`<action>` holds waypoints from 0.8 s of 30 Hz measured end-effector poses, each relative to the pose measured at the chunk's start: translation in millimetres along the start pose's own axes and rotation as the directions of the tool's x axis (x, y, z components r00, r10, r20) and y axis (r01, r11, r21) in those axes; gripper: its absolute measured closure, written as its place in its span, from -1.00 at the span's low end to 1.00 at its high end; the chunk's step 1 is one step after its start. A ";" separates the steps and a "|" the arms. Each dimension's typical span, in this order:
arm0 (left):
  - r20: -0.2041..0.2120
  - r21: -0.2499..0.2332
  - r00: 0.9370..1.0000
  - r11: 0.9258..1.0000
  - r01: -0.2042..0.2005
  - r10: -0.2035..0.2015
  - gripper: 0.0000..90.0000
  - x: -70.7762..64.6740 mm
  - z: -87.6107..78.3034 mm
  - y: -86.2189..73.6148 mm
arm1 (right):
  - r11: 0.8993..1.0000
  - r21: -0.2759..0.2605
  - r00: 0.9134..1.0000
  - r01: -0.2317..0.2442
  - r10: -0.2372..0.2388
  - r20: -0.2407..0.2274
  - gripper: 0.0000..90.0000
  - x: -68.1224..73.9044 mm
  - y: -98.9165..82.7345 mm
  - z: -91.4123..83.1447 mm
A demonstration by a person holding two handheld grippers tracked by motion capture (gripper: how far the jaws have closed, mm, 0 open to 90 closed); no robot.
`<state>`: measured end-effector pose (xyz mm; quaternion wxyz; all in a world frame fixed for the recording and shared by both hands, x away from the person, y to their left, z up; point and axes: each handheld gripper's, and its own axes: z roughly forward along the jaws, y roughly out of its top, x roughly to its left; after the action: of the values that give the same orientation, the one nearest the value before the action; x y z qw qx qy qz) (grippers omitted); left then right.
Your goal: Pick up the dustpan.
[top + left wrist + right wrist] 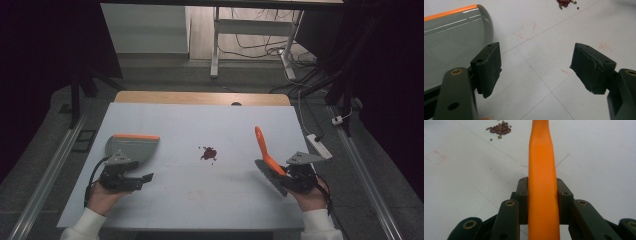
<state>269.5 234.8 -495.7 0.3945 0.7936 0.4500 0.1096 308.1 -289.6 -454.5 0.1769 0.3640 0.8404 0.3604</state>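
- The dustpan [131, 147] lies flat on the left of the white table [200, 200]. It is grey and smooth, with a thin orange strip along its far edge.
- The left gripper [142, 177] sits just beside the pan, near its close edge. Its jaws are spread wide with nothing between them. The black pads [488, 71] have fine ribs, and the other one looks rough and worn.
- To grab the pan well, I think this gripper should reach for its handle or edge and squeeze slowly, as the plastic looks slippery.
- A small pile of beans [208, 153] lies in the middle of the table. Most are dark red, and a few tiny greenish ones lie loose around them.
- The right gripper [280, 175] pinches the brush [264, 149] by its orange handle, jaws tight on both sides. The handle is smooth, long and a bit curved. The dark bristles hang low by the table.
- I think the brush should sweep softly toward the pan, so the round beans do not roll away.
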 end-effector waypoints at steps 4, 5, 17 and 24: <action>0.002 0.004 1.000 1.000 0.001 -0.001 -0.44 1.1 0.8 1.1 | 1.000 0.001 1.000 0.008 -0.008 -0.004 0.56 1.2 1.5 1.3; 0.004 0.002 1.000 1.000 0.003 -0.003 -0.44 1.3 0.3 1.8 | 1.000 0.001 1.000 0.008 -0.008 -0.004 0.56 1.2 1.5 1.3; -0.002 0.008 1.000 1.000 -0.013 0.013 -0.44 -2.7 -1.2 4.6 | 1.000 -0.001 1.000 0.014 -0.014 0.001 0.56 4.0 4.2 1.8; -0.006 0.037 1.000 0.999 -0.023 0.024 -0.44 -5.3 -3.1 1.3 | 1.000 -0.010 1.000 0.000 0.000 0.010 0.56 2.6 9.8 4.4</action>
<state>265.7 231.8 -491.8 0.3770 0.8056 0.4438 0.1086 313.6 -281.0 -450.4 0.1831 0.3649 0.8377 0.3628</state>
